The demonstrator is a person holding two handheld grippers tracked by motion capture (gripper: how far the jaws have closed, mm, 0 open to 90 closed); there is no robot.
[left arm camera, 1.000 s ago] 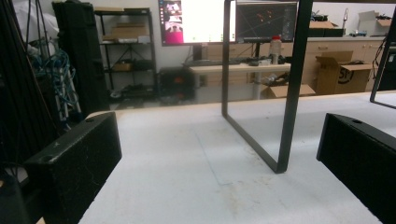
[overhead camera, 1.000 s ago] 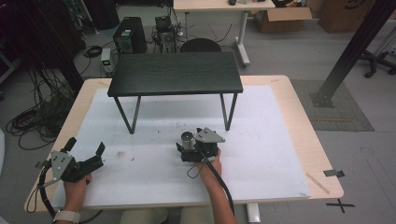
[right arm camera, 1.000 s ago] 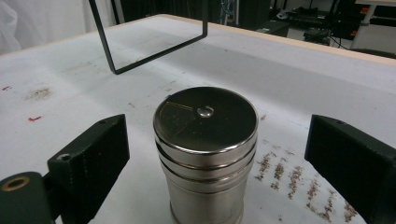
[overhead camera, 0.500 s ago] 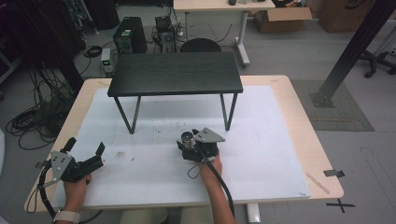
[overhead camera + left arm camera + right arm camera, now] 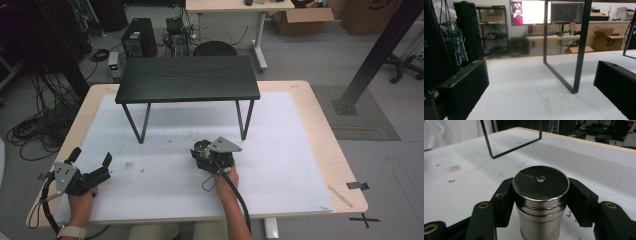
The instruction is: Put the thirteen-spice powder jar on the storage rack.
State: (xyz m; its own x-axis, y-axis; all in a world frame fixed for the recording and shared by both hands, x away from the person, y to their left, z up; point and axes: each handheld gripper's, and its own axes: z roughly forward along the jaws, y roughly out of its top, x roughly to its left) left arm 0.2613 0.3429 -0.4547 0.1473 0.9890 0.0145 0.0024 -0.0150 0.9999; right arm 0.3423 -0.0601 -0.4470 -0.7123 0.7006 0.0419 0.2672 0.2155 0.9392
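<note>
steel canister point(image 5: 541, 202) upright between right claw point(image 5: 541, 202) jaws

shaker point(image 5: 540, 195): silver steel | jaws: black | small table point(image 5: 187, 79): black | mat point(image 5: 280, 150): white

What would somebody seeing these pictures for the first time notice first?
Probably the shiny steel canister, upright on the white table cover, with the right gripper closed on its sides near the table's middle. Next, the small black bench standing across the far half of the table on thin metal legs. The left gripper sits open near the table's front left corner, holding nothing.
</note>
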